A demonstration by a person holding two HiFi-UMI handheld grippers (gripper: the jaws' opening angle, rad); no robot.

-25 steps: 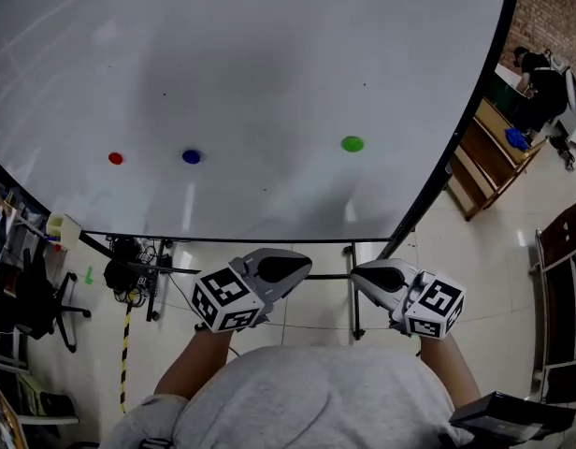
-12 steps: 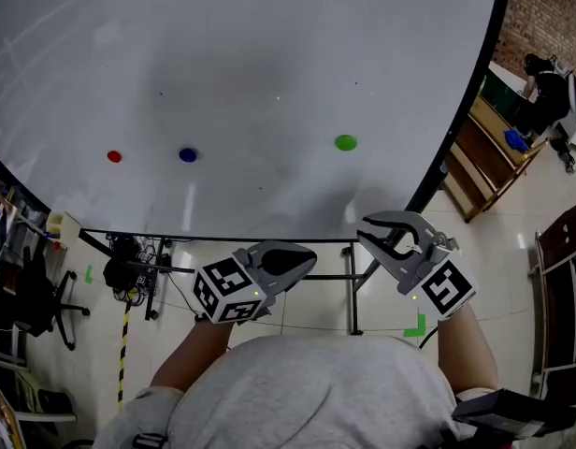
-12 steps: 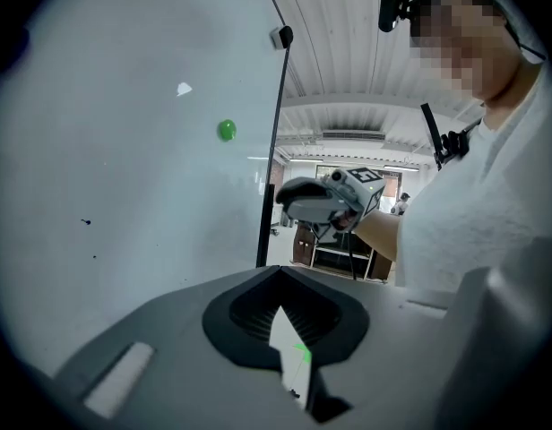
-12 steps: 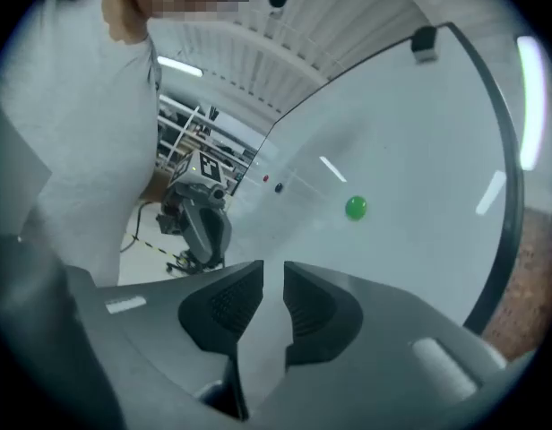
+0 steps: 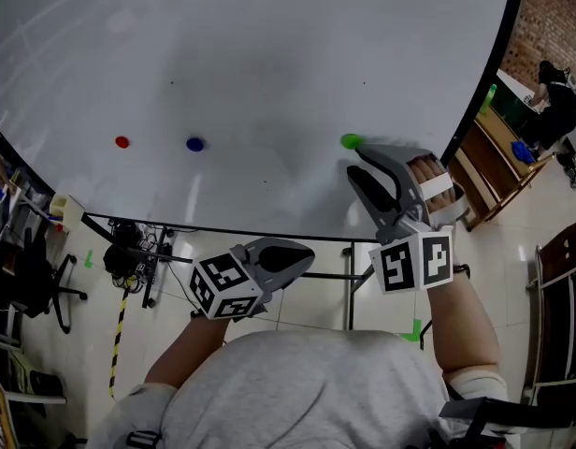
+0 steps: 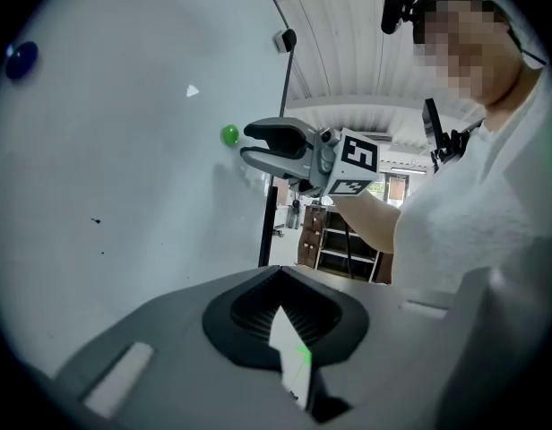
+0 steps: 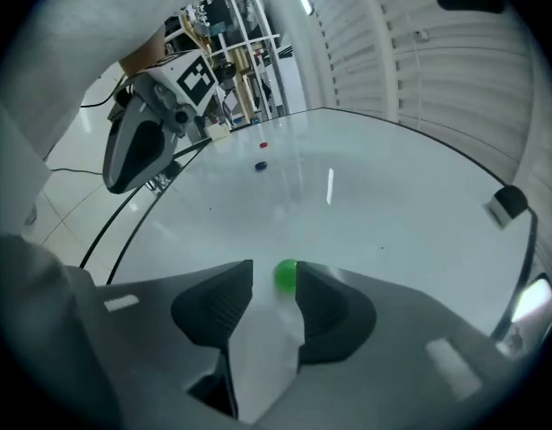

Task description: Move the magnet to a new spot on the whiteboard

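Green magnet (image 5: 351,141) by the whiteboard's (image 5: 269,45) right edge sits ungripped between your right gripper's (image 7: 274,278) opening jaws, lined up for grasping.

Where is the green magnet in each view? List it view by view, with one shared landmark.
Head view: green magnet right of centre on the whiteboard.
Left gripper view: above centre, slightly left.
Right gripper view: low centre.
Shared landmark: the blue magnet, visible in all three.
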